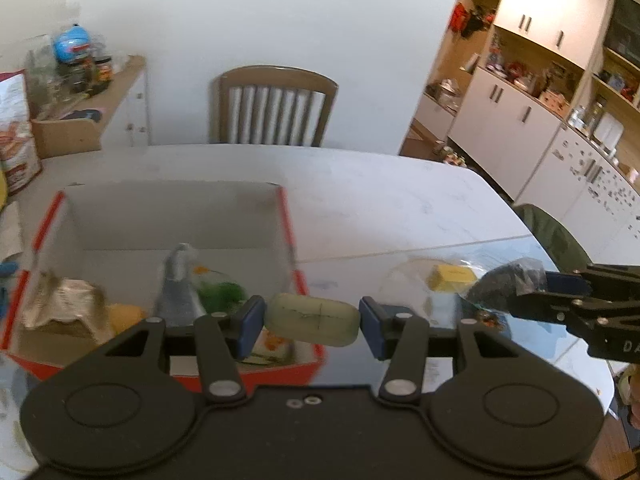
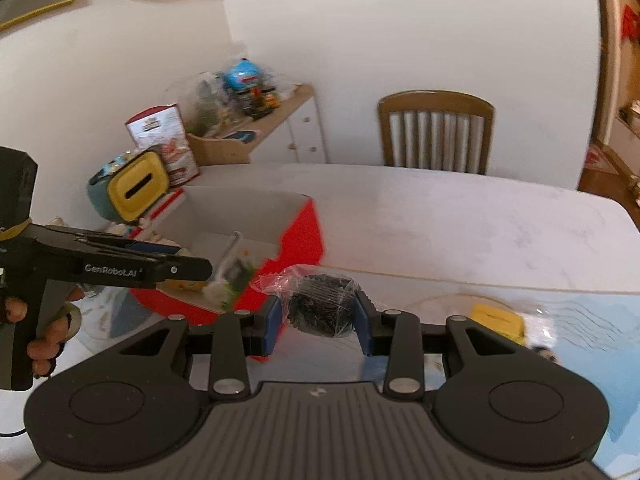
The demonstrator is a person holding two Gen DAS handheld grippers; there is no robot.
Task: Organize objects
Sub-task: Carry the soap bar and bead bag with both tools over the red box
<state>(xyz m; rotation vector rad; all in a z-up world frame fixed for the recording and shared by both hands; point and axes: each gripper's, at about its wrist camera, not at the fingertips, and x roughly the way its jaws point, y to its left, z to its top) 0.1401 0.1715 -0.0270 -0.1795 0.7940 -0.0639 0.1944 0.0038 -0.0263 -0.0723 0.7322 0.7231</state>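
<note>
My left gripper (image 1: pixel 312 322) is shut on a pale green soap bar (image 1: pixel 313 319), held above the near right corner of the red-edged cardboard box (image 1: pixel 294 248). My right gripper (image 2: pixel 318 316) is shut on a clear bag of black bits (image 2: pixel 322 304), held over the table just right of the box (image 2: pixel 304 236). In the left wrist view that bag (image 1: pixel 506 286) and the right gripper (image 1: pixel 560 284) show at the right. The left gripper (image 2: pixel 188 270), held by a hand (image 2: pixel 44 332), reaches over the box. Inside lie a brown paper packet (image 1: pixel 64 308), a grey pouch (image 1: pixel 178 288) and a green-printed bag (image 1: pixel 220 290).
A yellow block in clear wrap (image 1: pixel 450 278) lies on the blue mat (image 2: pixel 600 332) at the table's right. A yellow-faced teal container (image 2: pixel 130 188) and a red-white packet (image 2: pixel 164 136) stand left of the box. A wooden chair (image 1: pixel 274 106) is behind the white table (image 1: pixel 360 184). Cupboards (image 1: pixel 520 92) line the right.
</note>
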